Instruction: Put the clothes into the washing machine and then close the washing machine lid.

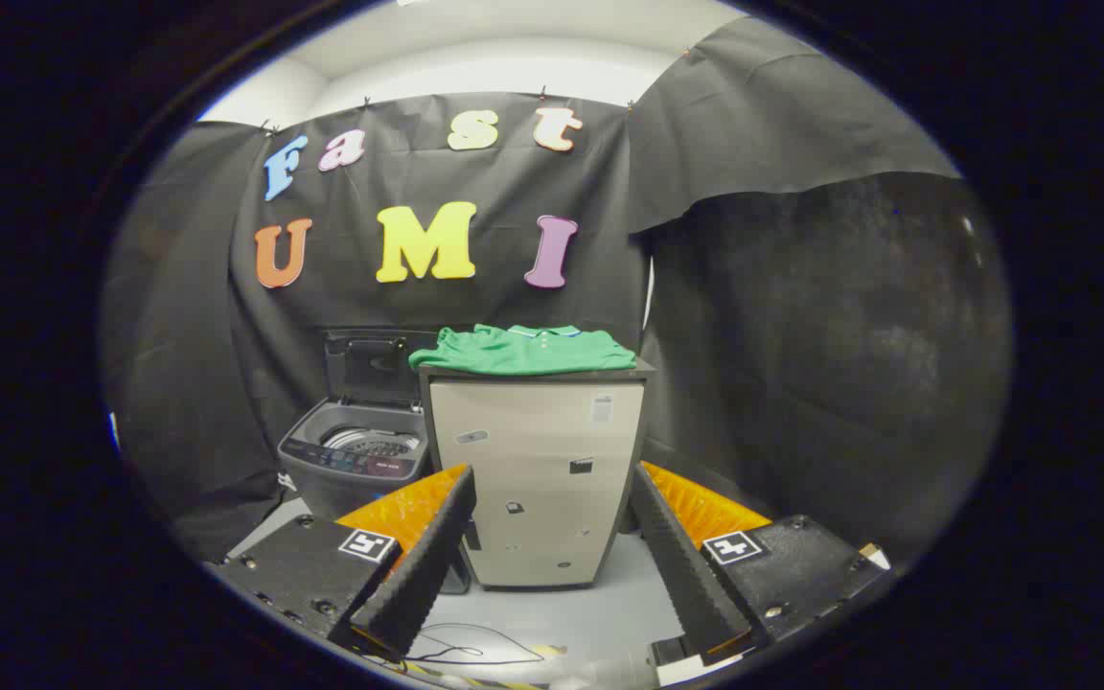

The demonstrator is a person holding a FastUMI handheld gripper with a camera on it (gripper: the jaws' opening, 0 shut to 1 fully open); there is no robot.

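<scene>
I observe the gripper (552,522) with its jaws spread wide and nothing between them, held well short of a pale cabinet (535,479) standing ahead. A folded green shirt (521,350) lies on the cabinet's dark top. Just left of the cabinet and slightly farther back stands the grey washing machine (356,458), its lid (372,364) raised upright and the drum exposed. The floor (571,623) near me carries a thin cable (475,647).

Tongs (552,498) spread wide, nothing between. Cabinet (538,479) stands dead ahead, blocking the straight path. Washer (353,460) left of it, touching or nearly; lid (372,364) upright, tub mouth open from above. Folded green shirt (521,349) atop the cabinet, open air above.
</scene>
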